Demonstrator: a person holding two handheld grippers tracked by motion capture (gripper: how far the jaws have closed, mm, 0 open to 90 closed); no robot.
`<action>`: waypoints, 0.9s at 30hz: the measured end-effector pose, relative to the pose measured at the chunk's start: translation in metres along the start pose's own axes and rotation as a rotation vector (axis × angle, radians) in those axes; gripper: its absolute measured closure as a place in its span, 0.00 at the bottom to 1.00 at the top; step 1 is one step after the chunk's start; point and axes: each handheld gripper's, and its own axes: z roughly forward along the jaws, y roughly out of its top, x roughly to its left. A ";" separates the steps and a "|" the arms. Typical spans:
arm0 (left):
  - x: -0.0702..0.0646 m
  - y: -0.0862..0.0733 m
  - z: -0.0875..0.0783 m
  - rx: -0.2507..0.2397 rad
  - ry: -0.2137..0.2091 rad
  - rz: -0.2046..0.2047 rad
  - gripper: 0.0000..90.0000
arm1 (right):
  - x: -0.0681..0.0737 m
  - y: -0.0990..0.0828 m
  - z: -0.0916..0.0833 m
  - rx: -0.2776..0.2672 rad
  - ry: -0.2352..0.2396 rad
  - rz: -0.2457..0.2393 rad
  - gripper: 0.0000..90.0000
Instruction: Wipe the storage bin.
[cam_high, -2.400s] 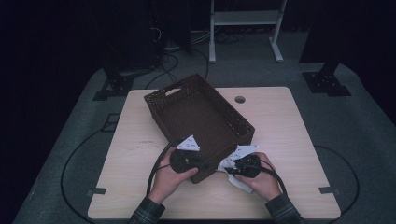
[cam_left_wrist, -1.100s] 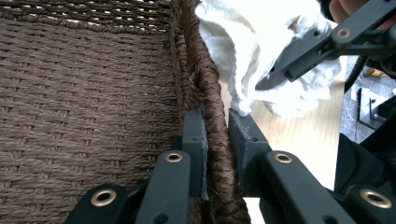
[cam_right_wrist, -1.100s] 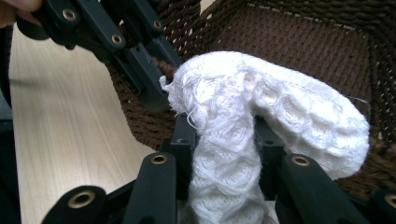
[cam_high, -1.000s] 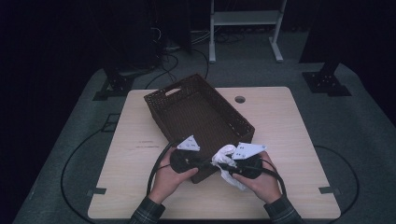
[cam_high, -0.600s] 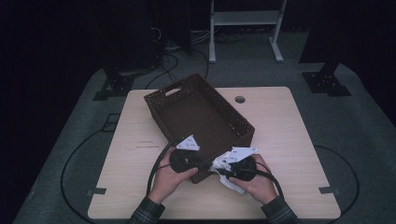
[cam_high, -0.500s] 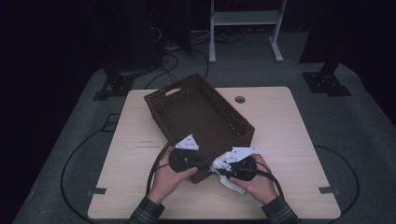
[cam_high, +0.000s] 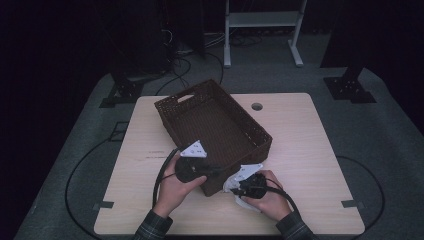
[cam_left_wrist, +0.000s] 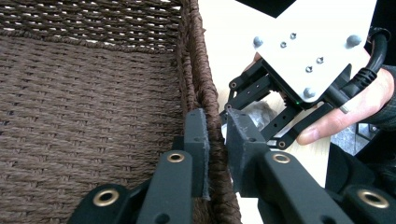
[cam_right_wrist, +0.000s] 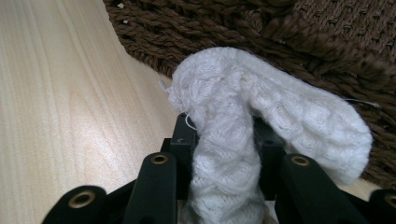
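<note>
- Spotted the left claw (cam_high: 214, 173) down in the lower middle of the high view, clamped on the near wall of the brown woven basket (cam_high: 172, 102), close to its lower corner.
- Checked the left gripper view too: found one pad inside the basket (cam_left_wrist: 93, 93) and the other outside, with the wall pinched between them. Noticed the jaws had just been closing a touch more on that wall, so called it a firm hold, not a loose one.
- Found the right claw (cam_high: 235, 185) just right of that corner, clenched on a white knitted cloth (cam_right_wrist: 261, 102), with the loose end flopped over the pads toward the right of the right gripper view.
- Compared with a second ago: had the cloth bunched up higher over the basket's lower edge back then, now saw it (cam_high: 246, 203) dropped low, pretty much at the table (cam_high: 310, 150), outside the basket and right against its outer wall.
- Saw no shift in the basket between the frames, and barely any in the left hand (cam_high: 172, 187).
- Guessed at the meaning: cloth not in the basket yet, and actually further from getting in than a moment ago. Looked more like a re-grip or a rest on the table (cam_right_wrist: 56, 93) than a drop-off.
- Figured the next bit needed a lift back over the rim, with the left claw bracing the basket against sliding.
</note>
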 end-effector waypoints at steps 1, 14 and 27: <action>0.000 0.000 0.001 -0.002 -0.003 -0.004 0.88 | 0.000 0.000 0.000 0.000 0.001 0.002 0.75; 0.001 -0.001 0.001 0.000 -0.006 -0.004 0.89 | 0.008 0.008 -0.006 -0.041 0.019 -0.017 0.75; -0.001 -0.001 0.003 -0.004 -0.008 -0.004 0.89 | 0.024 0.025 -0.028 -0.160 0.055 -0.056 0.75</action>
